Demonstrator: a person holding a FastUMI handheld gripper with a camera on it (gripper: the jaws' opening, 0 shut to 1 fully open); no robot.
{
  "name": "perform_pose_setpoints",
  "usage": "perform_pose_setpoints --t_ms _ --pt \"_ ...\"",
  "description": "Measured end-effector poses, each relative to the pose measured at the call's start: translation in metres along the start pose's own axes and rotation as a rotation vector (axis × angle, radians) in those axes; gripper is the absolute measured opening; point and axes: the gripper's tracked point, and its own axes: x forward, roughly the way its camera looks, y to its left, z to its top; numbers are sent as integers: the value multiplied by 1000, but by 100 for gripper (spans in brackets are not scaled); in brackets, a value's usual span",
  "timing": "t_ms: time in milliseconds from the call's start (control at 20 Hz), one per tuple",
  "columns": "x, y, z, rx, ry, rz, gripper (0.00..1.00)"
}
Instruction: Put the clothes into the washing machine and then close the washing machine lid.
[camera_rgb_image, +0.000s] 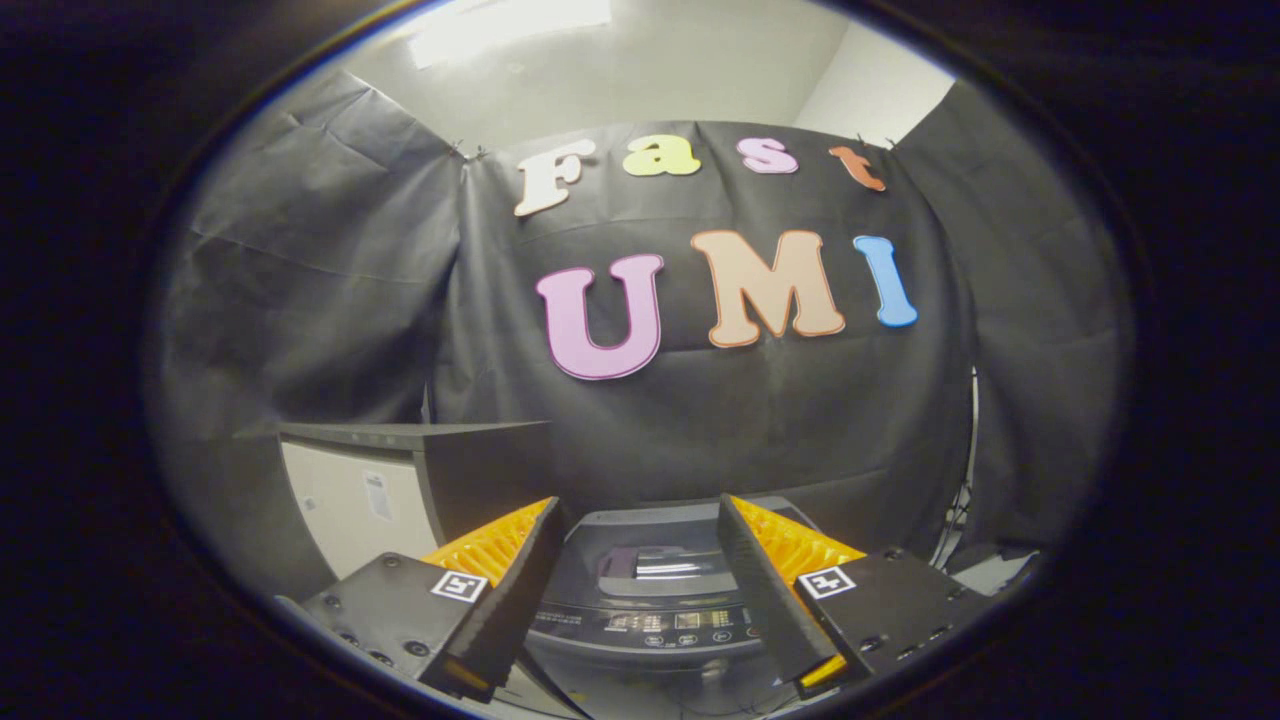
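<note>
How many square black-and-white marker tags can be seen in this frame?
2. One marker tag sits on the base of the left finger, the other marker tag on the base of the right finger. The claw is open, framing the washing machine beyond.

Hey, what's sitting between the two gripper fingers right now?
In the gripper view, the open gripper frames the washing machine: its control panel shows in the gap, nothing gripped.

My gripper (640, 575), fingers spread apart, carries a square black-and-white marker on each finger block; the washing machine (650, 600) panel's printing is perhaps icons, too small to read.
</note>
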Motion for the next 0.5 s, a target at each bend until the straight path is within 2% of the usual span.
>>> perform_pose_setpoints --t_ms 500 --pt "-9 21 12 3 -27 44 97"
